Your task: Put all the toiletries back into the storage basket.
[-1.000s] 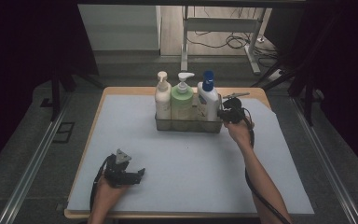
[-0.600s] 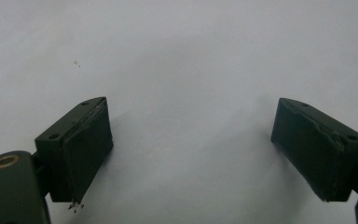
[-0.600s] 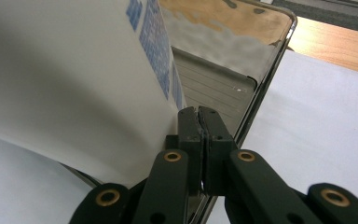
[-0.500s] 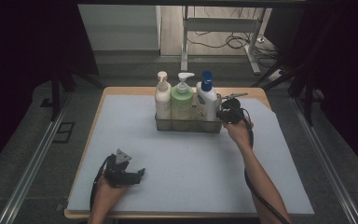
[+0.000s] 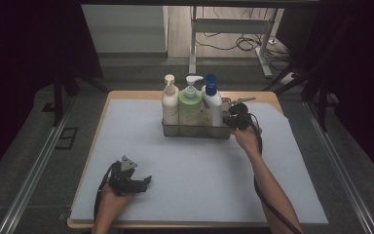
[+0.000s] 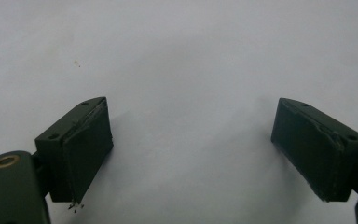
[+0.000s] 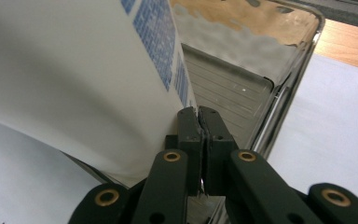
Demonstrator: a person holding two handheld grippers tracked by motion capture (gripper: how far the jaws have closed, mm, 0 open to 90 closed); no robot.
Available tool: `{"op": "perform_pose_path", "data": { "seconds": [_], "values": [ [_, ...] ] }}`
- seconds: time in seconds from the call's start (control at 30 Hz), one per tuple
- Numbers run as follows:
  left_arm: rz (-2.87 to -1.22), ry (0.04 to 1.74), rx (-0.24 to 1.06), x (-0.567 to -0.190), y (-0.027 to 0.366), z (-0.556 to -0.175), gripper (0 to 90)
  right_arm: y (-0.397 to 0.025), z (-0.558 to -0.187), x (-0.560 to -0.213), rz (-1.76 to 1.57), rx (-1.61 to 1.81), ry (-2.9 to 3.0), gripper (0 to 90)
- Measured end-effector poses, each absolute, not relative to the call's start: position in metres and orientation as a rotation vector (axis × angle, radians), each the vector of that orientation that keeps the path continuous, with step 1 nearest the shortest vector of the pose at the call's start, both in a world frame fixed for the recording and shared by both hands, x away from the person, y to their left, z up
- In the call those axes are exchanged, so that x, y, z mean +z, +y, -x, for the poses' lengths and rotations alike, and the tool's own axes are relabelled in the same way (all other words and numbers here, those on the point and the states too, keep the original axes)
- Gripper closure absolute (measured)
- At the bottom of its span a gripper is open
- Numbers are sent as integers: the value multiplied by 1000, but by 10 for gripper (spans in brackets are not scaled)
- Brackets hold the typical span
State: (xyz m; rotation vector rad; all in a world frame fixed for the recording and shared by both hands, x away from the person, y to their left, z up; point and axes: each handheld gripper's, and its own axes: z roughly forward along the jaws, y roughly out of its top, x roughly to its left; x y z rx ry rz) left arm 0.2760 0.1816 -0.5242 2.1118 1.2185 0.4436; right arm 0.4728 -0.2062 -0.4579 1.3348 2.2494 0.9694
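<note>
My right gripper (image 7: 200,122) fingers pinch the metal tray (image 7: 286,93) wall beside the white bottle (image 7: 74,79) — ready to drag; left gripper (image 6: 200,158) fingers spread, idle on the worktop (image 6: 177,56).

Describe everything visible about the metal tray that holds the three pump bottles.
The metal tray is a shallow, rectangular, silvery caddy with low walls and a rolled rim, standing flat at the far middle of the grey mat. Its ribbed floor and shiny inner wall look like stainless steel. Inside stand three bottles in a row: cream, green, and white with a blue pump. The right tool, jaws shut, is at its right end wall beside the white bottle; a grip on the rim cannot be confirmed.
</note>
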Motion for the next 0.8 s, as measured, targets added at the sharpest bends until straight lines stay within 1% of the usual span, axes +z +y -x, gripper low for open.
{"op": "perform_pose_path", "data": {
  "seconds": [0.8],
  "values": [
    [-2110,1219,442,-524,181,-276,120,-188,-471,-462,-1277,976,2314,856]
  ]
}}
